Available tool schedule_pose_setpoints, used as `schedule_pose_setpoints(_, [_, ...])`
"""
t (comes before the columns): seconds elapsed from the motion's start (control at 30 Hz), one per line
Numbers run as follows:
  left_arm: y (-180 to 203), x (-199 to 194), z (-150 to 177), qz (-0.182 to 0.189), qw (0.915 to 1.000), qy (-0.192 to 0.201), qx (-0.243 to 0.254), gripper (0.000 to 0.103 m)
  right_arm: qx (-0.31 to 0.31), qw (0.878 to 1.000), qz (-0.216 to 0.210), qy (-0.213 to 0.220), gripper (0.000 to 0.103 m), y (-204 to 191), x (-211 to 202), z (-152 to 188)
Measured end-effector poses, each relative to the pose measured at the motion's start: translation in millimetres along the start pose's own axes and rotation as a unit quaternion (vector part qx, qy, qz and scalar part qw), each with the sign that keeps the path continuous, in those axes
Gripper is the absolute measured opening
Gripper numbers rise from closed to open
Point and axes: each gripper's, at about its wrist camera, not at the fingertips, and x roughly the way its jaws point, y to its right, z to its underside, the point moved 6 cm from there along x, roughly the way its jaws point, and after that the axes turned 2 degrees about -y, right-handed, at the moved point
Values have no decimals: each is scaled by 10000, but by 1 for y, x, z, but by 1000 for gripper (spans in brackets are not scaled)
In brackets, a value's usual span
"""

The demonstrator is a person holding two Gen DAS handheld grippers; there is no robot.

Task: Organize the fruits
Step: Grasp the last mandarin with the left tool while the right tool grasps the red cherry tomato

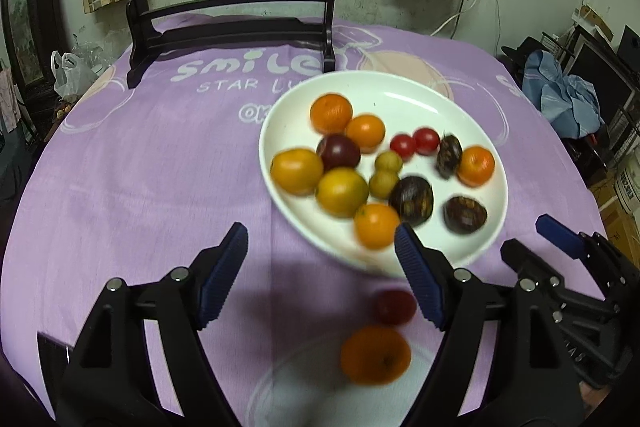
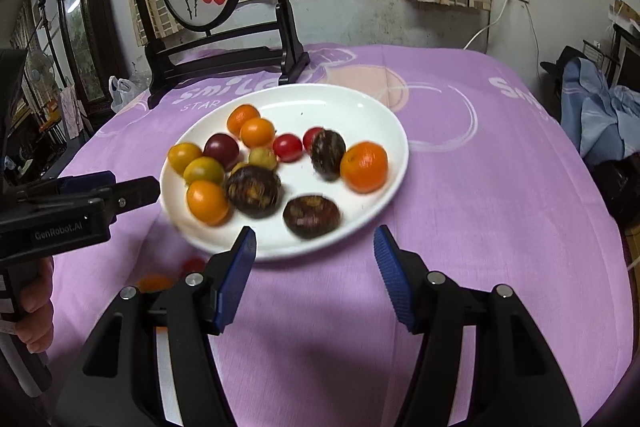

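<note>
Where the cloth reads "smile", the left gripper reads "GenRobot.AI".

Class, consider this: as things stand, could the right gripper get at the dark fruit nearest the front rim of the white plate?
Probably yes. The right gripper is open and empty, pointing at the white plate. The dark fruit lies just beyond it, apart from its neighbours, with only the low rim between.

The fruits on the white plate are smeared by motion blur, so their kinds cannot be told. The clear dish is cut off by the bottom edge, and its rim is only faintly seen. In the right wrist view, the orange fruit is partly hidden behind the right gripper.
</note>
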Motion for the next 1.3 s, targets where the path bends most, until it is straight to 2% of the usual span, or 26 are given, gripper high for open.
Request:
schedule_pose_setpoints(0.27, [4, -19, 43, 107, 9998, -97, 139, 78, 125, 9998, -142, -88, 61, -5, -23, 36])
schedule_pose_setpoints(0.5, [12, -11, 76, 91, 9990, -303, 325, 79, 244, 9993, -230, -164, 61, -8, -31, 56])
schedule_pose_setpoints(0.73, [29, -5, 82, 237, 9981, -261, 507, 77, 307, 9990, -289, -127, 61, -6, -36, 60])
schedule_pose_setpoints(0.83, [36, -1, 85, 440, 9970, -328, 544, 69, 316, 9990, -294, -127, 61, -5, -35, 60])
schedule_pose_setpoints(0.93, [46, 1, 88, 694, 9946, -400, 655, 51, 322, 9990, -294, -118, 61, -5, -35, 60])
schedule_pose_setpoints(0.97, [51, 1, 89, 812, 9934, -403, 698, 42, 325, 9990, -290, -116, 61, -4, -35, 60])
schedule_pose_setpoints(1.13, [55, -1, 91, 700, 9937, -342, 811, 40, 362, 9988, -291, -125, 61, -3, -36, 61])
schedule_pose_setpoints(1.3, [38, -25, 88, 617, 9950, -114, 776, 39, 251, 9988, -353, -230, 61, -10, -34, 61])
